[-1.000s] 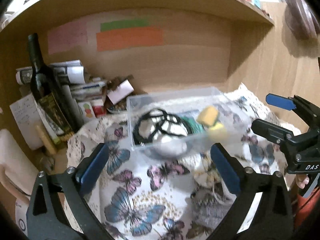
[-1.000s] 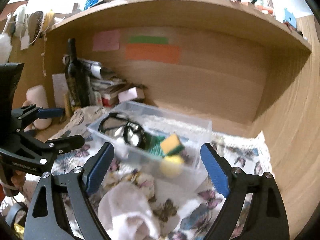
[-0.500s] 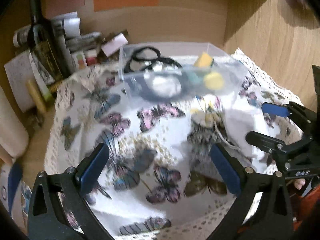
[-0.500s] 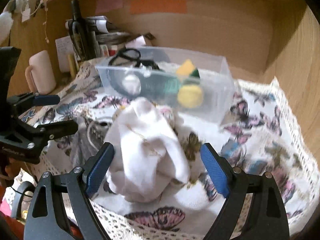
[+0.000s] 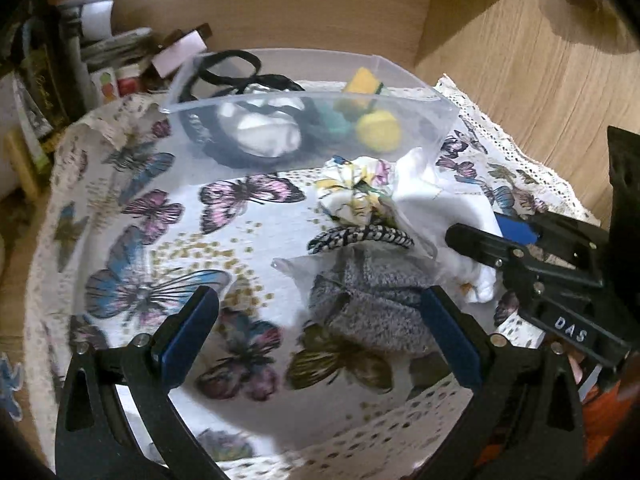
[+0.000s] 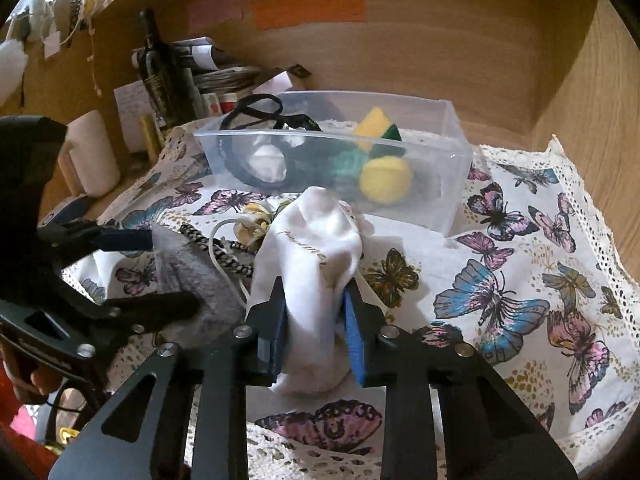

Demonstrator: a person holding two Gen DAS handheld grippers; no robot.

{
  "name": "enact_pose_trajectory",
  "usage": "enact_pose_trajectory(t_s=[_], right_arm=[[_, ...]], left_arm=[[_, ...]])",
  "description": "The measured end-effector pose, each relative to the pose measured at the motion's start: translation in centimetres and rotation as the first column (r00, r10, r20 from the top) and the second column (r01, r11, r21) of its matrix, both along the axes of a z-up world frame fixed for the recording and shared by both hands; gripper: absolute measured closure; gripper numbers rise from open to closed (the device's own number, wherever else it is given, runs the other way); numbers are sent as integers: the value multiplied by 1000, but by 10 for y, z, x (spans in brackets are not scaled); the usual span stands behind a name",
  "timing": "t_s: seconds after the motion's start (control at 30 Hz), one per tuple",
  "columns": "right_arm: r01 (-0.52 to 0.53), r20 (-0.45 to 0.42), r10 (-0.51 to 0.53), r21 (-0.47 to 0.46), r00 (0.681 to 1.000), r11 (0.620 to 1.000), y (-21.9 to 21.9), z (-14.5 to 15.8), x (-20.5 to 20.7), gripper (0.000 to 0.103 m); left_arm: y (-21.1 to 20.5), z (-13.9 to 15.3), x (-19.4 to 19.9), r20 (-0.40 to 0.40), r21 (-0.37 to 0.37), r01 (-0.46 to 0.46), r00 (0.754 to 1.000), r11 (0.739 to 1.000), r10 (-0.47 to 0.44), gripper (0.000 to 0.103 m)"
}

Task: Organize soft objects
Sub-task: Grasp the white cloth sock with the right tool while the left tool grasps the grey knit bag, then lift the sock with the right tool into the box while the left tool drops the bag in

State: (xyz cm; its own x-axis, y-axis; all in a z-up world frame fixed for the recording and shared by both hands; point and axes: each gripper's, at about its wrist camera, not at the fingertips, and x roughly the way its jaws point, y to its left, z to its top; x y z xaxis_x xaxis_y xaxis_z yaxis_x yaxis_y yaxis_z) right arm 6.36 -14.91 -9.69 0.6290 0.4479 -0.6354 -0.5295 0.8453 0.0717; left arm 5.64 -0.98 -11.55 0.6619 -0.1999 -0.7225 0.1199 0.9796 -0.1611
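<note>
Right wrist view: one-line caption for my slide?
Right gripper closing on a white cloth in front of the clear bin.

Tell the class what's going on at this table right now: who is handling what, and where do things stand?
A person with a gripper in each hand is sorting soft things into a clear plastic box. The right gripper is closing on a white sock, its pads pinching the sock's lower part. The left gripper is open, one finger beside a grey fuzzy cloth. The box already holds a yellow ball, a sponge and black straps. A floral scrunchie lies on the butterfly tablecloth.
</note>
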Motion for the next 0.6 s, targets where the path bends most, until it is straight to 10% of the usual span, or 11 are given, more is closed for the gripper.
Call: enact_pose_trajectory(t_s=[0.07, 0.27, 0.6], right_arm=[[5, 7, -5, -1, 1000, 1000, 0, 1, -1, 84], [20, -3, -20, 28, 1000, 999, -1, -1, 2, 88], [73, 32, -75, 50, 997, 996, -16, 12, 5, 92]], left_arm=[[-2, -2, 4, -4, -24, 10, 1000, 1000, -10, 3], [-7, -2, 10, -6, -105, 90, 996, 990, -91, 51], [9, 14, 4, 64, -36, 22, 998, 999, -20, 71]])
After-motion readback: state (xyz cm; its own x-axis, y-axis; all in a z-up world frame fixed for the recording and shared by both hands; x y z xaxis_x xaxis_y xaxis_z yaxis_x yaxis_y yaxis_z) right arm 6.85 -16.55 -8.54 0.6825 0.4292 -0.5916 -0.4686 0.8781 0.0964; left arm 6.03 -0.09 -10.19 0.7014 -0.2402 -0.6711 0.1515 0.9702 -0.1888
